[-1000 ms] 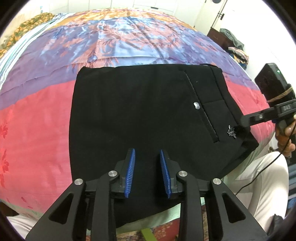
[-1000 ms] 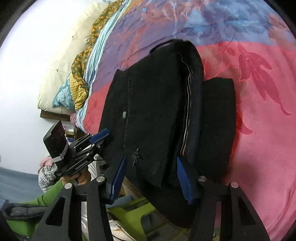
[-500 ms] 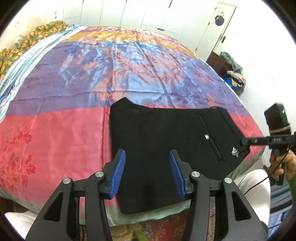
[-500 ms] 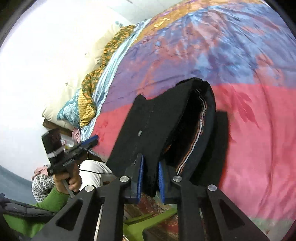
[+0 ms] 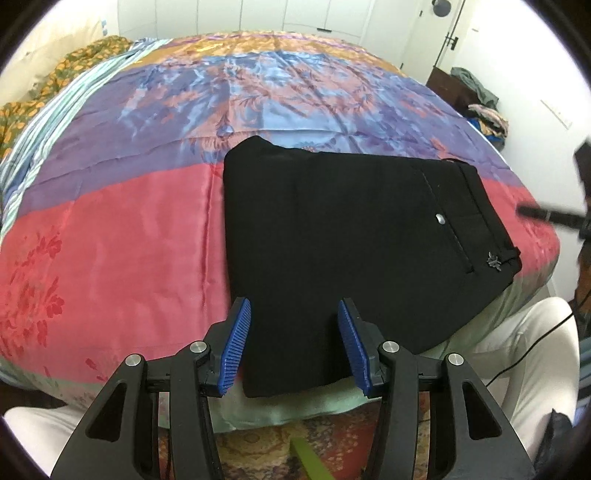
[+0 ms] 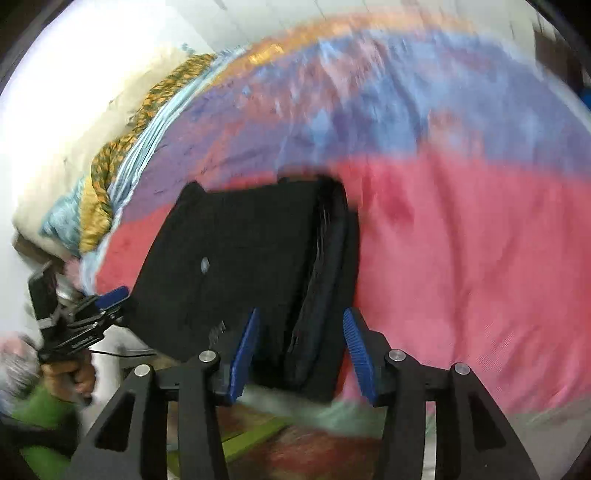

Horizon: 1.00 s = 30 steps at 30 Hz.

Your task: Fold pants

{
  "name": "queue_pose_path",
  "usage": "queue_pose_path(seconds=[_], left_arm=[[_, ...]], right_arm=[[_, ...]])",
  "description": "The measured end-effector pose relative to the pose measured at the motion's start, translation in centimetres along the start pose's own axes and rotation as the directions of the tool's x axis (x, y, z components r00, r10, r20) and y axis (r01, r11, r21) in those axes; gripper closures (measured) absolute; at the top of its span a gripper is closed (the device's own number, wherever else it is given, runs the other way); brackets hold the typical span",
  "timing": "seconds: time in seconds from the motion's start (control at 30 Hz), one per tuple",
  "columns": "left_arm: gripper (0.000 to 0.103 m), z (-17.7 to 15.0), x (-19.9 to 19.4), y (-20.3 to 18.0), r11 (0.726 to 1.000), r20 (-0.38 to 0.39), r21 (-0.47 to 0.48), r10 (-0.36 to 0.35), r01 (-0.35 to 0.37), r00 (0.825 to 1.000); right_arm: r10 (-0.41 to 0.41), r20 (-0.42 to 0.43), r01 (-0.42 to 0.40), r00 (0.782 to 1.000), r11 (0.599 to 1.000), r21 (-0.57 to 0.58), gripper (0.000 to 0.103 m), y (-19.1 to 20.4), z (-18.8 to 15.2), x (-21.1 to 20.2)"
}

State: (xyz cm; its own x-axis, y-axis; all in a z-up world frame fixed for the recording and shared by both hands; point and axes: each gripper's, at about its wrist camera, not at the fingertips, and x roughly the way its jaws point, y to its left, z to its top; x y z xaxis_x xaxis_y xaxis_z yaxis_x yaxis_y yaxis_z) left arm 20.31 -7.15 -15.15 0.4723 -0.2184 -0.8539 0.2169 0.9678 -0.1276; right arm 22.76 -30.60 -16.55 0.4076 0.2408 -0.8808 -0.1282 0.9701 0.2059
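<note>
Black pants [image 5: 351,236] lie folded into a flat rectangular stack on the bed [image 5: 110,236], near its front edge, on the pink band of the satin bedspread with the far edge reaching the purple band; near corner overhangs the pale green sheet edge at 6 o'clock. Silver button [image 5: 440,219] and small metal charm [image 5: 494,259] sit toward 3 o'clock of the stack, along the waistband side. Left gripper [image 5: 293,347] hangs above the near edge of the pants, blue pads [image 5: 236,343] apart, nothing between them touching, nothing held; its jaws have opened within the last second and stand about half spread. Right wrist view is motion-blurred: right gripper [image 6: 301,350] is over the waistband end of the pants [image 6: 240,258], where stacked fold layers show as ridges; jaws have just been opening, pads [image 6: 356,350] clear of the cloth, fabric below them, not gripped. In that view the left gripper [image 6: 110,299] shows at 9 o'clock, held by a hand [image 6: 70,373] with a green sleeve [image 6: 40,410]. In the left view the right gripper [image 5: 546,214] is a dark blur at 3 o'clock, off the pants. White trouser legs [image 5: 517,354] of the person show at the bed's front edge, patterned rug [image 5: 332,435] below. Pillows and orange floral bedding [image 5: 74,70] at 10 o'clock, white door [image 5: 436,33] at 1 o'clock.
</note>
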Motion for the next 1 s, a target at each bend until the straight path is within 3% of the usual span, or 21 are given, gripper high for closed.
queue_pose_path(seconds=[0.1,0.23,0.33,0.5,0.67,0.87,1.0], left_arm=[[0.052,0.0,0.1,-0.6,1.0,0.004,0.022,0.021,-0.021,1.0],[0.051,-0.1,-0.1,-1.1,0.999,0.012,0.034,0.028,-0.028,1.0],[0.048,-0.3,0.0,-1.4,0.998,0.009,0.049,0.034,-0.034,0.999],[0.043,-0.8,0.3,-2.2,0.995,0.008,0.086,0.048,-0.049,0.999],[0.043,-0.8,0.1,-2.3,0.996,0.012,0.078,0.044,-0.045,0.999],[0.039,-0.8,-0.4,-1.9,0.997,0.042,0.039,0.061,-0.063,0.997],[0.037,-1.1,0.1,-1.8,0.994,0.039,0.035,0.1,-0.101,0.994]], right_arm=[[-0.005,0.092,0.014,0.996,0.995,-0.099,0.052,3.4,2.4,-0.8],[0.033,0.132,-0.009,0.991,0.984,-0.18,0.05,7.3,4.6,1.6],[0.013,0.119,0.01,0.993,0.982,-0.188,0.05,8.0,4.7,4.9],[-0.076,-0.006,0.075,0.997,0.995,-0.069,0.05,4.5,2.4,10.3],[-0.121,0.033,0.124,0.992,0.984,-0.127,0.05,6.2,1.0,7.7],[-0.095,0.14,0.122,0.986,0.972,-0.2,0.05,10.1,-2.4,2.3],[-0.127,0.153,0.155,0.98,0.969,-0.191,0.05,11.1,-5.4,2.0]])
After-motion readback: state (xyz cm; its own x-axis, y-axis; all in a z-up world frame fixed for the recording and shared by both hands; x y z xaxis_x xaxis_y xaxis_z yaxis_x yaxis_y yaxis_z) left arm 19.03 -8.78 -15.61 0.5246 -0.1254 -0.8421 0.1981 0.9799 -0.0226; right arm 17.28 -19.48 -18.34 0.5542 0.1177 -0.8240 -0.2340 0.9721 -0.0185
